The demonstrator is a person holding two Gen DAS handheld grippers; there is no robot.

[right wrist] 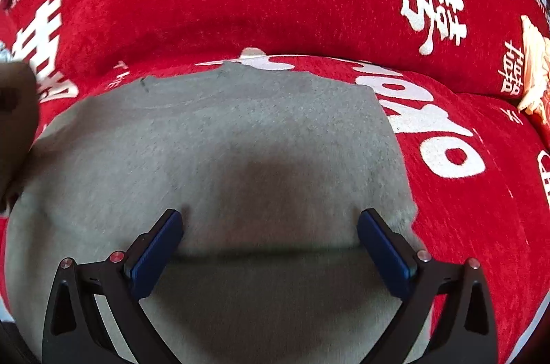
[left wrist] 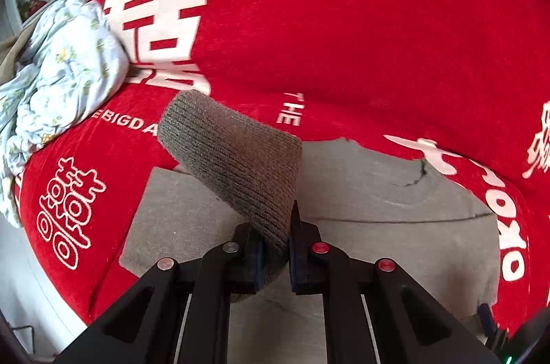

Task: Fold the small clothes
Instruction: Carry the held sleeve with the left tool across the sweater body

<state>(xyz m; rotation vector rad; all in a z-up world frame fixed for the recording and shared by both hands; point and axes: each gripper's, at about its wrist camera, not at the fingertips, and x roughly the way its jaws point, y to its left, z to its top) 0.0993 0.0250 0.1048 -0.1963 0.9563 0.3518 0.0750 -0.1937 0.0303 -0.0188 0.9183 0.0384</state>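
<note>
Red bedding (left wrist: 343, 37) lies under a grey sweater (right wrist: 240, 140). Left gripper (left wrist: 275, 247) jaws pinch its ribbed cuff (left wrist: 237, 157); right gripper (right wrist: 270, 243) jaws stand wide.

Left gripper (left wrist: 276, 236) fingers clamped tight, pitched steeply down. Right gripper (right wrist: 270, 228) fingers spread wide, nothing pinched, same downward pitch.

A home bedroom: a red wedding bedspread (left wrist: 343, 37) and crumpled floral bedding (left wrist: 62, 64).
</note>
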